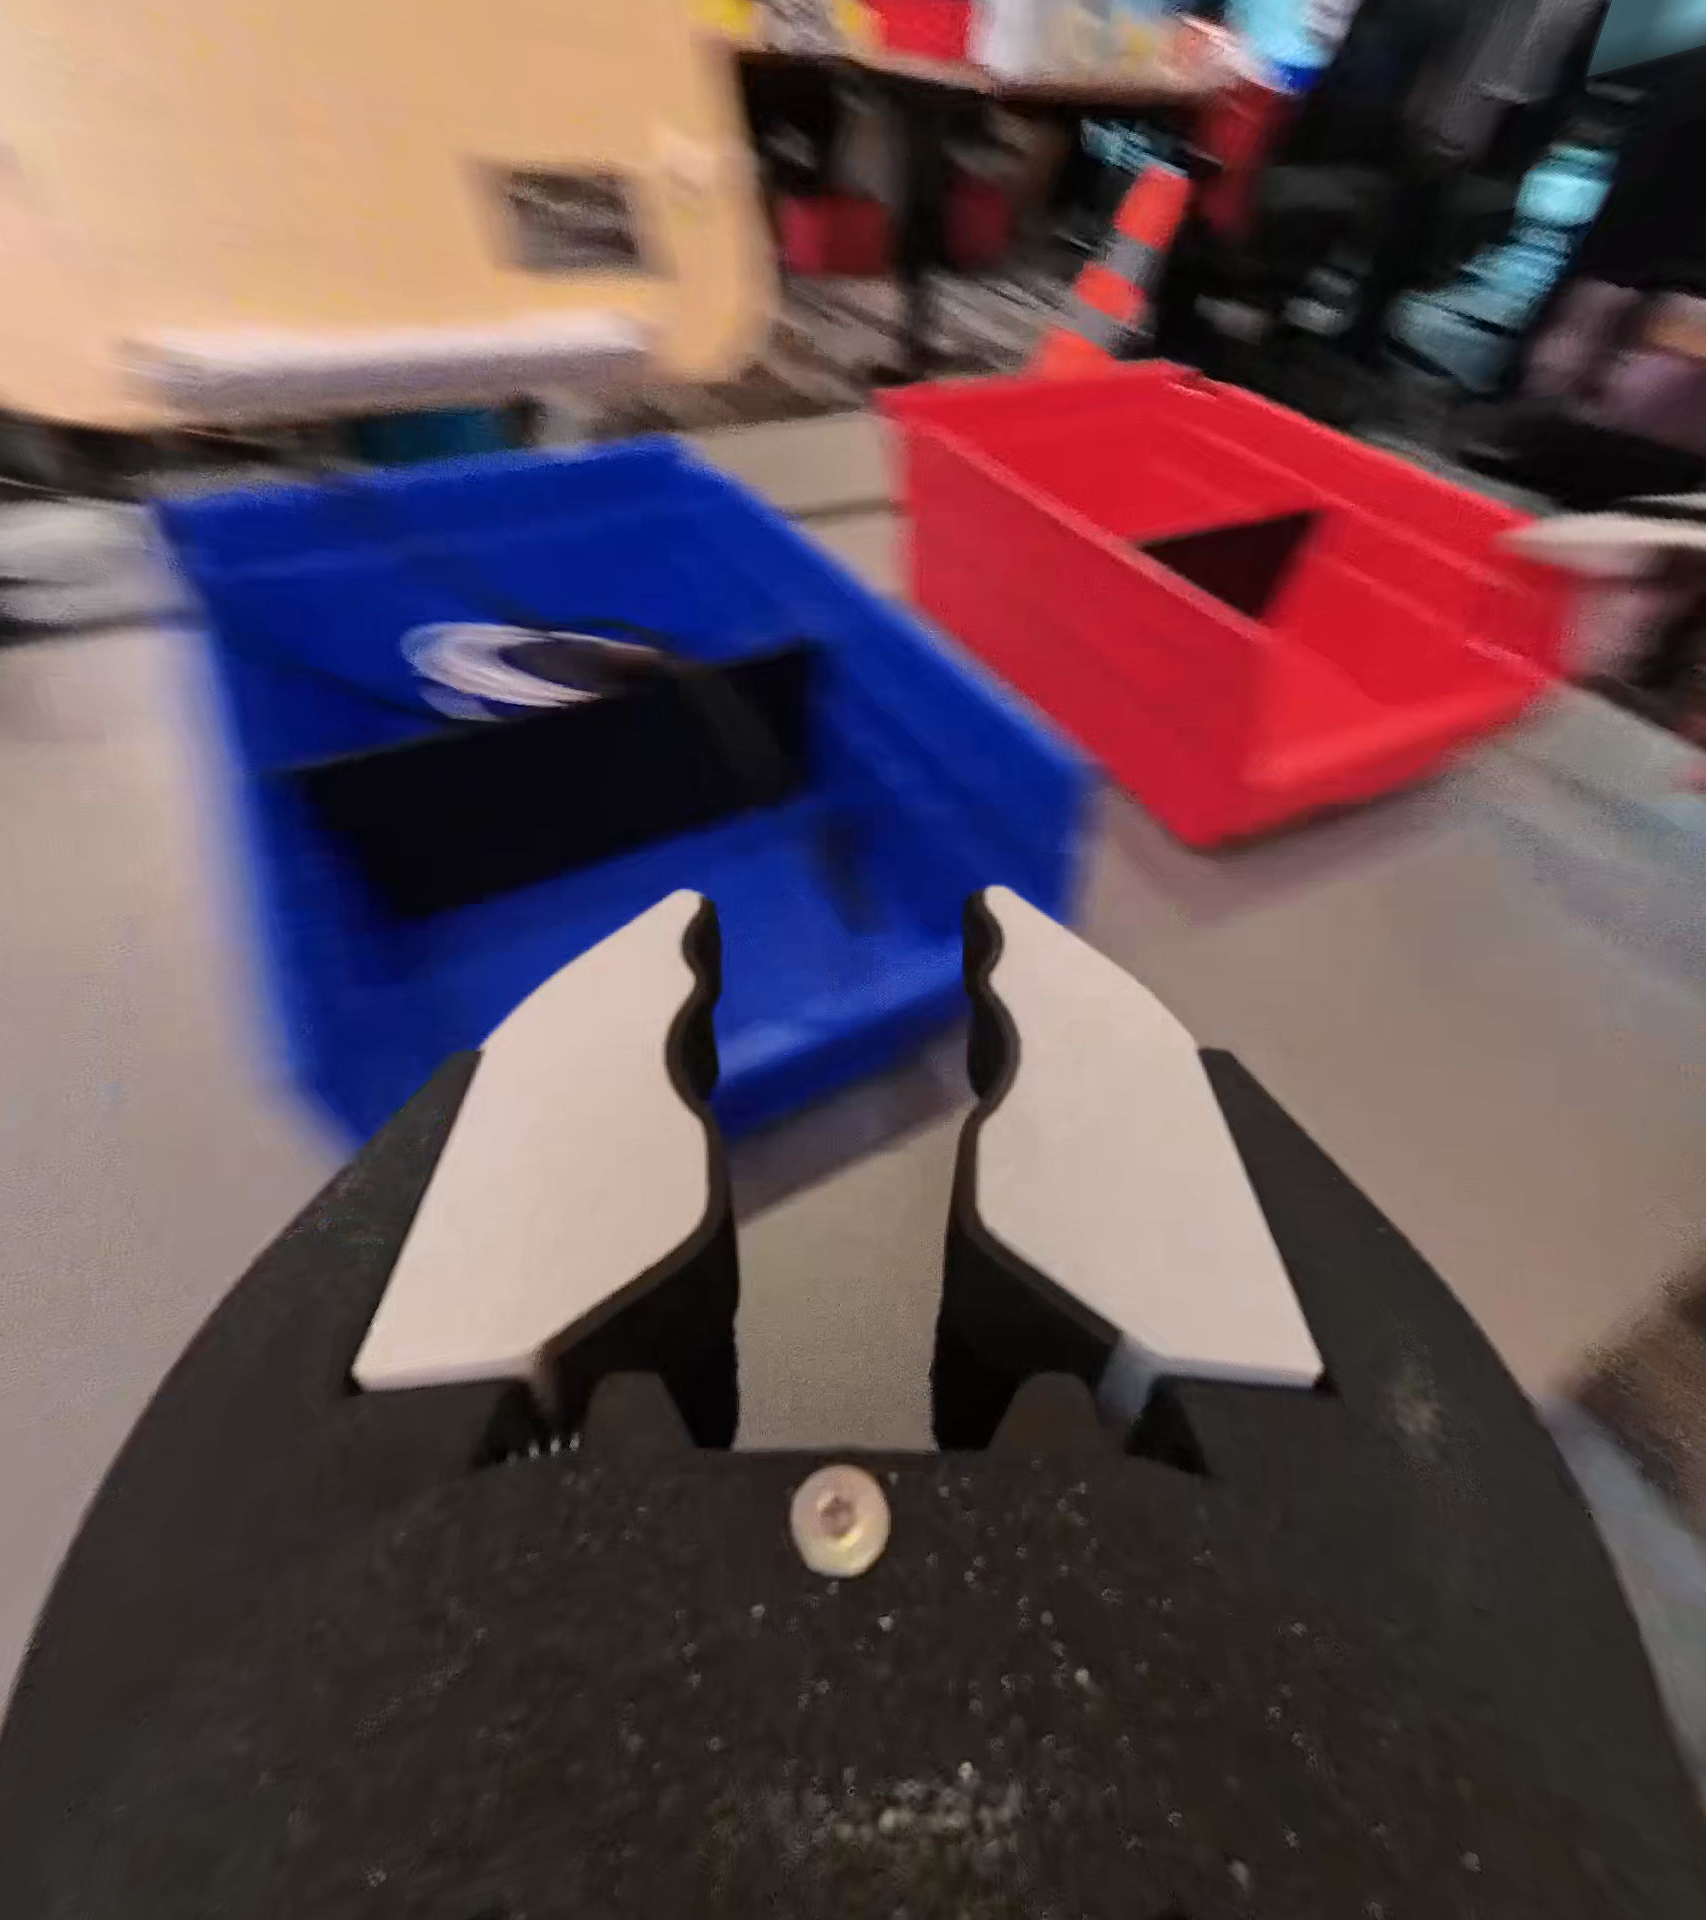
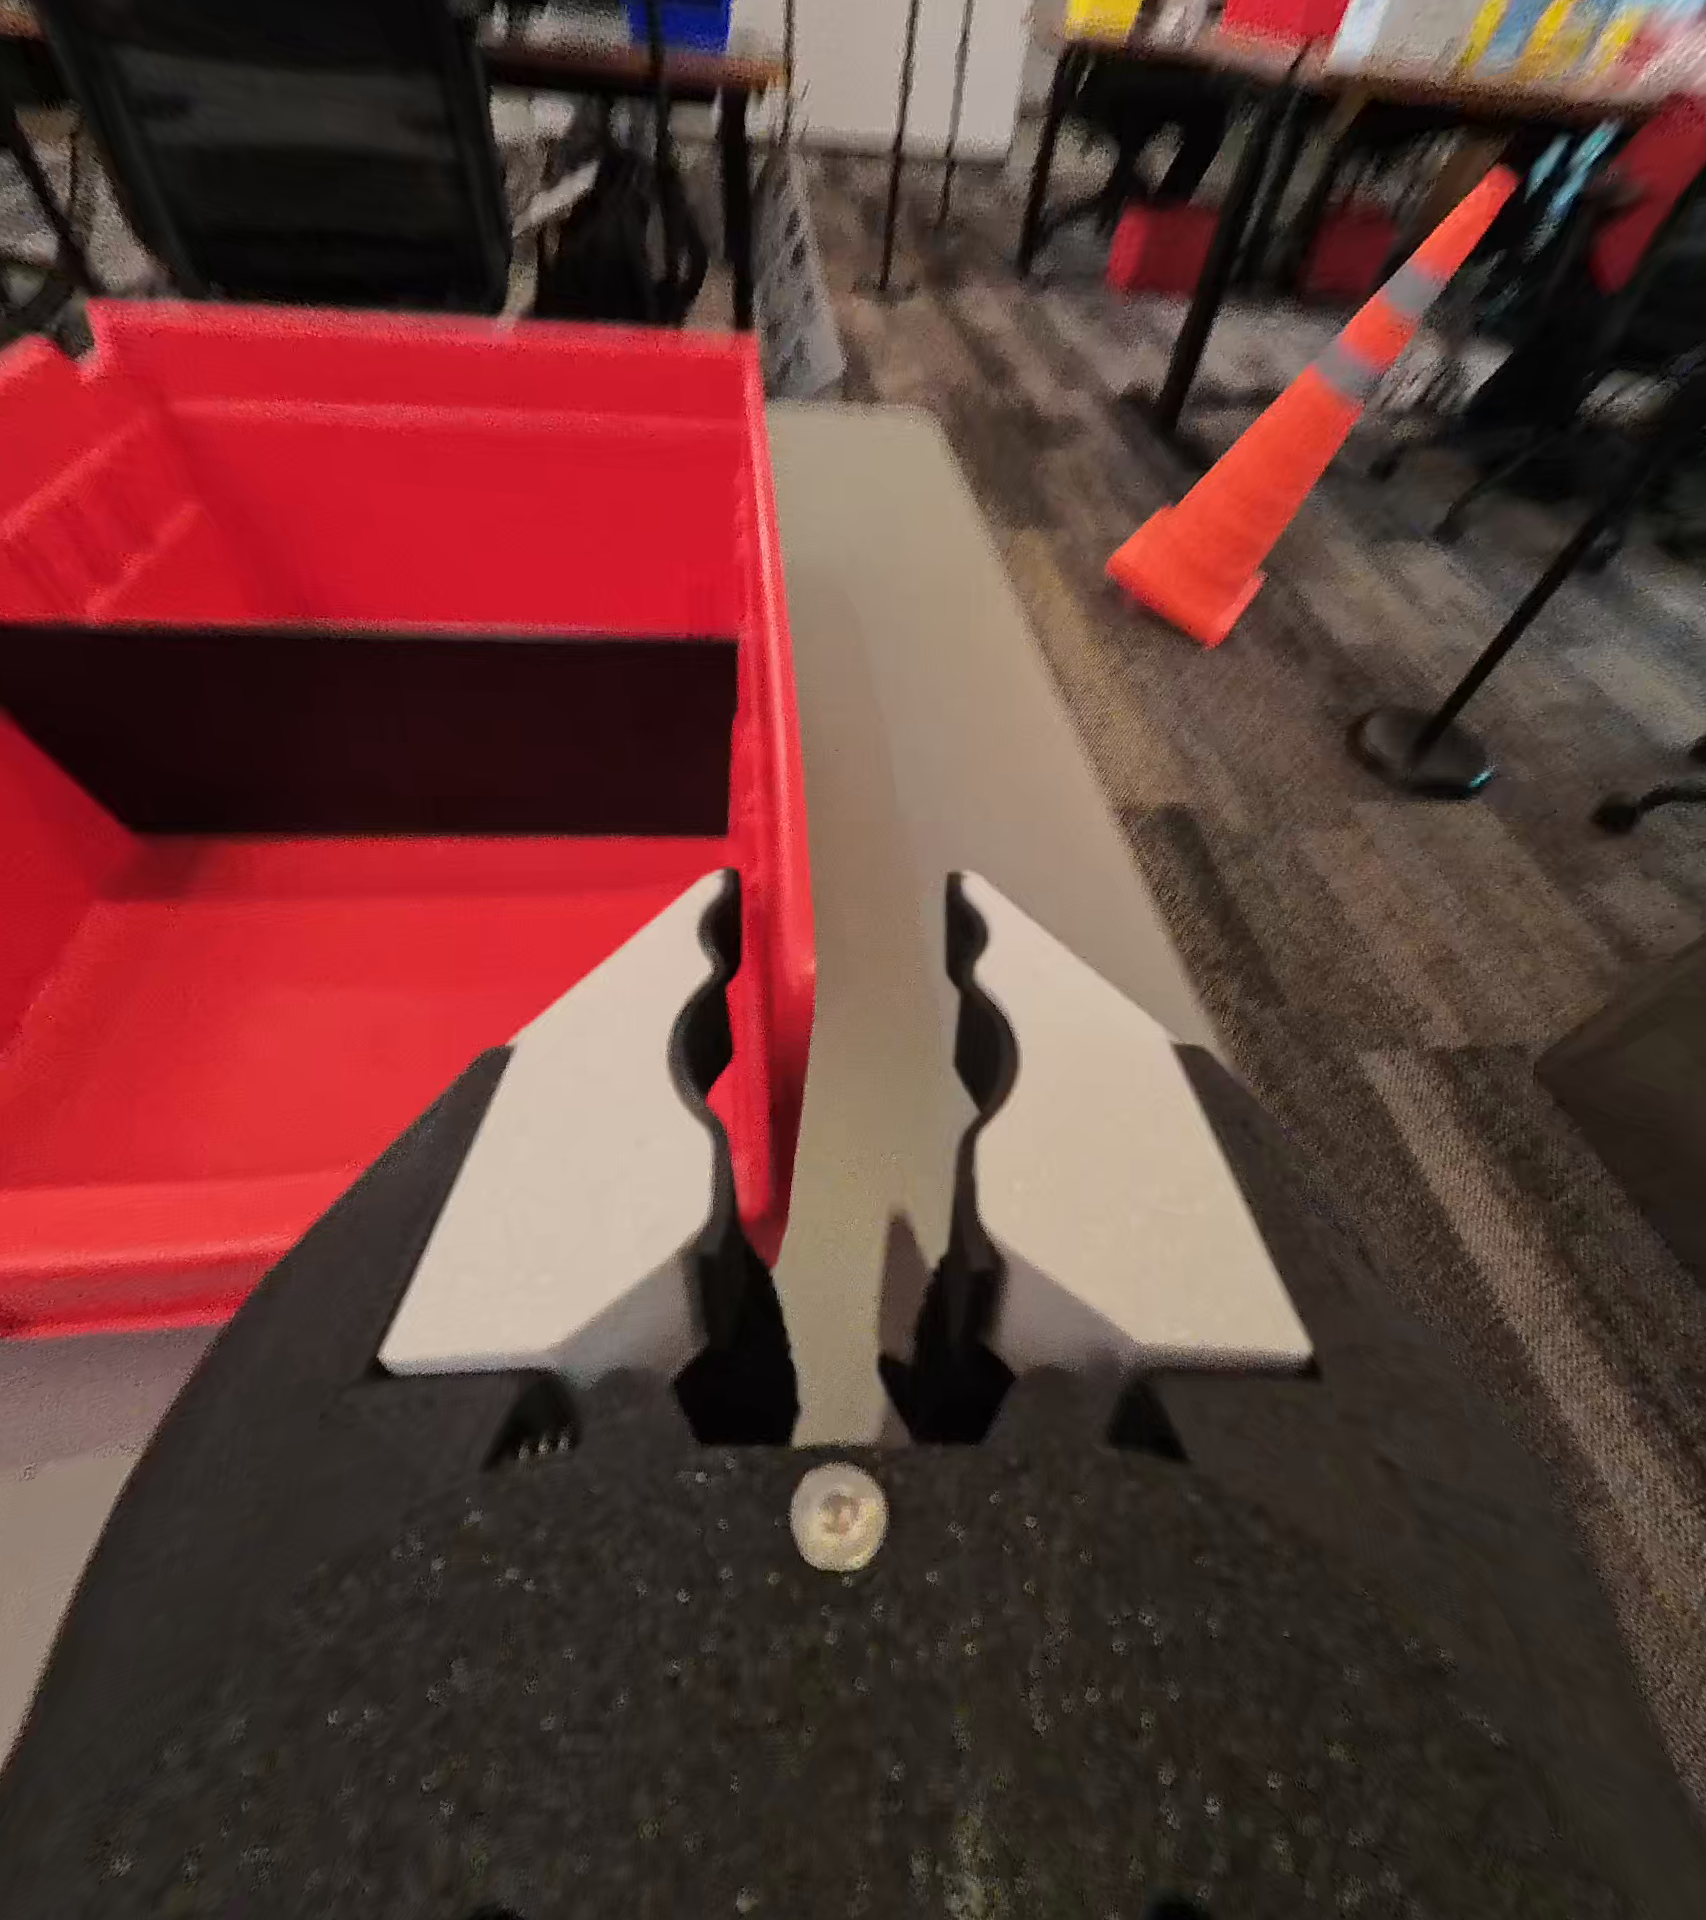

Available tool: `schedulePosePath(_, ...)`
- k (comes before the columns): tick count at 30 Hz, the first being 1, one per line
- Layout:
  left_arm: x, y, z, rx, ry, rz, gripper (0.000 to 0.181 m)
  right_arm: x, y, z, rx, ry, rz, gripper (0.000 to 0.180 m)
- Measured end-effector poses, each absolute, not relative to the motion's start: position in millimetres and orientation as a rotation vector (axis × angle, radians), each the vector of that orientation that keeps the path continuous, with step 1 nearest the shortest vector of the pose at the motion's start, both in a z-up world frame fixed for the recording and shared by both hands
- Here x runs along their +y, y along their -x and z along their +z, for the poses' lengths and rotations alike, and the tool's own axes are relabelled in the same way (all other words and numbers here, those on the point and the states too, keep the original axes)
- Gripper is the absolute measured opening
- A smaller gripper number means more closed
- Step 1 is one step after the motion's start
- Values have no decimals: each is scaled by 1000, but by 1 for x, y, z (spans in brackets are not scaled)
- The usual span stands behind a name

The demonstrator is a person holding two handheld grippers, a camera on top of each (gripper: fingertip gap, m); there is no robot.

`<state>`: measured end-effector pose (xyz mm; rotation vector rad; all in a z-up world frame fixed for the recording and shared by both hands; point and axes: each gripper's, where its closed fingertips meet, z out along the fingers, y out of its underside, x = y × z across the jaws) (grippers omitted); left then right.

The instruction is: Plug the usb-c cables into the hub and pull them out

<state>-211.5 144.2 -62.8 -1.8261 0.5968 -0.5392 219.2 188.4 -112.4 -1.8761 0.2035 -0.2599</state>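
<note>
Two pairs of tongs are held above a grey table (image 1: pixel 49 935), both parted with nothing between their tips. The left tongs (image 1: pixel 838 914) point at a blue bin (image 1: pixel 953 748) just ahead. Inside it, behind a black divider (image 1: pixel 558 790), lies a blurred white coil with something dark beside it, most likely the usb-c cables (image 1: pixel 485 665). The left view is smeared by motion, so the plugs cannot be made out, and the hub is not visible in either view.

The right tongs (image 2: pixel 844 883) hover over the table beside the right wall of a red bin (image 2: pixel 309 499). That bin has its own black divider and its visible parts look empty. An orange traffic cone (image 2: pixel 1275 457) stands on the carpet beyond the table edge.

Judging by its look, the cable should be light and limp, so its loops will trail and may snag on the divider when lifted. The best hold is probably the stiff plug housing just behind the metal tip, gripped across its flat sides. A grip on the soft cord would let the plug droop and twist at the port.
</note>
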Motion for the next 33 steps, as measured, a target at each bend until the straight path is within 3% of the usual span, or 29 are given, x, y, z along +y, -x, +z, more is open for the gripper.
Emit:
schedulePosePath(3, 185, 302, -73, 377, 1814, -300, 51, 170, -206, -48, 215, 1687, -449, 47)
schedulePosePath(6, 207, 321, -109, 351, 1929, -321, 61, 179, -86, -20, -10, 1651, -211, 40)
schedulePosePath(10, 219, 301, -135, 424, 1990, -386, 54, 192, 85, -81, -172, 1825, 266, 56)
schedulePosePath(13, 231, 299, -140, 398, 1997, -369, 27, 207, 119, -132, -179, 1950, 206, 54)
schedulePosePath(15, 235, 304, -141, 384, 2007, -368, 15, 219, 121, -148, -139, 1990, 76, 14)
schedulePosePath(17, 237, 316, -141, 407, 2028, -293, 10, 221, 122, -146, -114, 1991, -34, 5)
schedulePosePath(27, 273, 461, -114, 328, 1977, -122, 2, 246, 261, -131, -110, 1949, -56, 4)
schedulePosePath(33, 288, 551, -126, 300, 2000, -89, 3, 266, 355, -144, -265, 1954, -62, 6)
